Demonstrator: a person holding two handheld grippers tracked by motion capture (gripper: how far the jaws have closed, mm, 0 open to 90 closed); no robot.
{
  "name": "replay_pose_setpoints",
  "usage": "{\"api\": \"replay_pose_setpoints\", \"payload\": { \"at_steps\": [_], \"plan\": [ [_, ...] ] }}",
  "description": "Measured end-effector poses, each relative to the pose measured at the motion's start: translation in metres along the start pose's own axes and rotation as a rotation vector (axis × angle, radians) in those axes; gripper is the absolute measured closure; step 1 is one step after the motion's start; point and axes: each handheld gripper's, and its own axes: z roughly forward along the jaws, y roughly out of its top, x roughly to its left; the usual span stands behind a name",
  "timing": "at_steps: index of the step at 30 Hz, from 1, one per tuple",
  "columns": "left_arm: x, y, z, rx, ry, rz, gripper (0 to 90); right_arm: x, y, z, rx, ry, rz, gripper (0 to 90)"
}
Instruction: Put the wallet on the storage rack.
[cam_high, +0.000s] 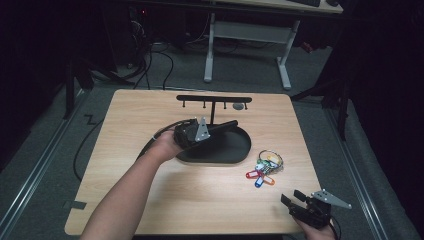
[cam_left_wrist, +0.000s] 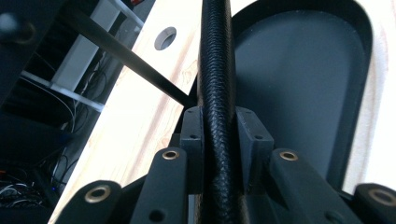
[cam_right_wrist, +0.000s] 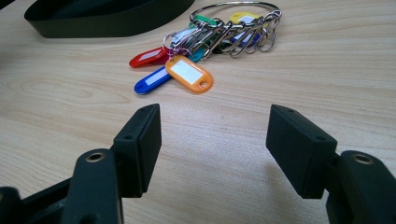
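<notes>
A: What are the grippers doing?

B: The left gripper (cam_high: 227, 125) is clenched on a black braided rod (cam_left_wrist: 215, 70), held over a dark oval tray (cam_high: 235, 150) at the table's (cam_high: 150, 200) centre. The right gripper (cam_right_wrist: 212, 140) rests near the front right corner, its jaws spread with nothing between them.

A: And beyond them?

B: A key ring with coloured tags (cam_right_wrist: 205, 42) lies on the wood just beside the tray, ahead of the right gripper. A black hook rack (cam_high: 214, 99) stands behind the tray.

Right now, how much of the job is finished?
Nothing looks finished yet. The left tongs are shut on a black braided rod over the dark tray. The right tongs wait open, pointing at the key ring, which lies on the table untouched.
</notes>
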Motion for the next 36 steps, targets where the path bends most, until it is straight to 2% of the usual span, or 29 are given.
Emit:
{"api": "replay_pose_setpoints", "payload": {
  "at_steps": [6,10,12,17,19,21,23,24,26,30,36],
  "plan": [
    [0.0,-0.002,0.006,-0.012,-0.004,0.004,75.3,-0.001,-0.001,0.0,-0.001,-0.001,0.001,36.5],
    [-0.005,-0.004,0.007,-0.01,-0.014,0.035,75.2,-0.001,-0.001,0.0,-0.001,-0.001,-0.001,36.5],
    [-0.009,-0.006,0.007,0.003,-0.027,0.069,75.0,-0.001,-0.001,0.0,0.0,-0.001,-0.002,36.5],
    [-0.011,-0.01,0.005,0.002,-0.048,0.064,74.7,0.0,-0.001,0.0,0.005,-0.001,-0.003,36.5],
    [-0.013,-0.014,0.004,0.009,-0.055,0.073,74.3,0.0,-0.001,0.0,0.007,-0.001,-0.005,36.5],
    [-0.015,-0.019,0.004,0.028,-0.071,0.081,73.9,0.0,-0.001,0.001,0.008,-0.002,-0.006,36.5],
    [-0.016,-0.026,0.004,0.041,-0.103,0.068,73.5,0.001,-0.001,0.001,0.008,-0.003,-0.005,36.5],
    [-0.017,-0.029,0.003,0.036,-0.103,0.076,73.3,0.001,-0.001,0.001,0.01,-0.002,-0.007,36.5],
    [-0.018,-0.033,0.002,0.023,-0.11,0.065,73.1,0.001,-0.001,0.002,0.013,-0.002,-0.012,36.5],
    [-0.021,-0.035,0.0,0.032,-0.116,0.067,72.1,0.002,-0.001,0.003,0.018,-0.001,-0.01,36.5],
    [-0.027,-0.038,-0.003,0.05,-0.133,0.093,70.9,0.003,-0.001,0.004,0.02,0.001,-0.016,36.5]
  ]
}}
